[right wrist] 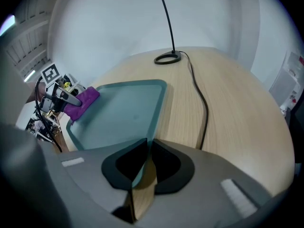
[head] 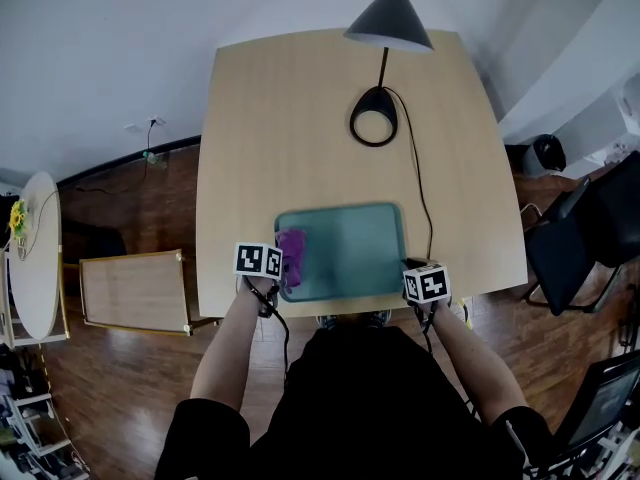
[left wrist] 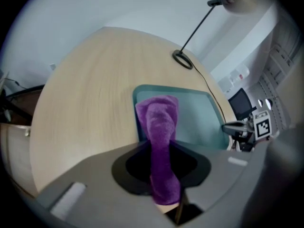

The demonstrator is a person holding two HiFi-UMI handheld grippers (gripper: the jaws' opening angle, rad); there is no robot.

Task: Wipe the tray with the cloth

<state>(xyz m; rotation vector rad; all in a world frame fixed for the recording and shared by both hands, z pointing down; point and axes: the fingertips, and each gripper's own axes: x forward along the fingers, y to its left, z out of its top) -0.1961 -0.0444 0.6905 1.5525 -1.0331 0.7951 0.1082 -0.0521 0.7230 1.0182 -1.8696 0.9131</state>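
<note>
A teal tray [head: 350,243] lies at the near edge of the wooden table [head: 270,118]. My left gripper [head: 284,267] is shut on a purple cloth [head: 292,256], which rests on the tray's left end. In the left gripper view the cloth [left wrist: 159,127] runs from between the jaws out onto the tray [left wrist: 194,118]. My right gripper [head: 409,266] sits at the tray's near right corner. In the right gripper view its jaws [right wrist: 142,160] are shut on the tray's rim [right wrist: 153,122], and the cloth [right wrist: 83,100] shows at the far left.
A black desk lamp with a ring base [head: 374,118] stands behind the tray. Its cable [head: 420,188] runs down the table along the tray's right side. Dark office chairs [head: 580,228] stand at the right, and a low wooden bench [head: 135,290] at the left.
</note>
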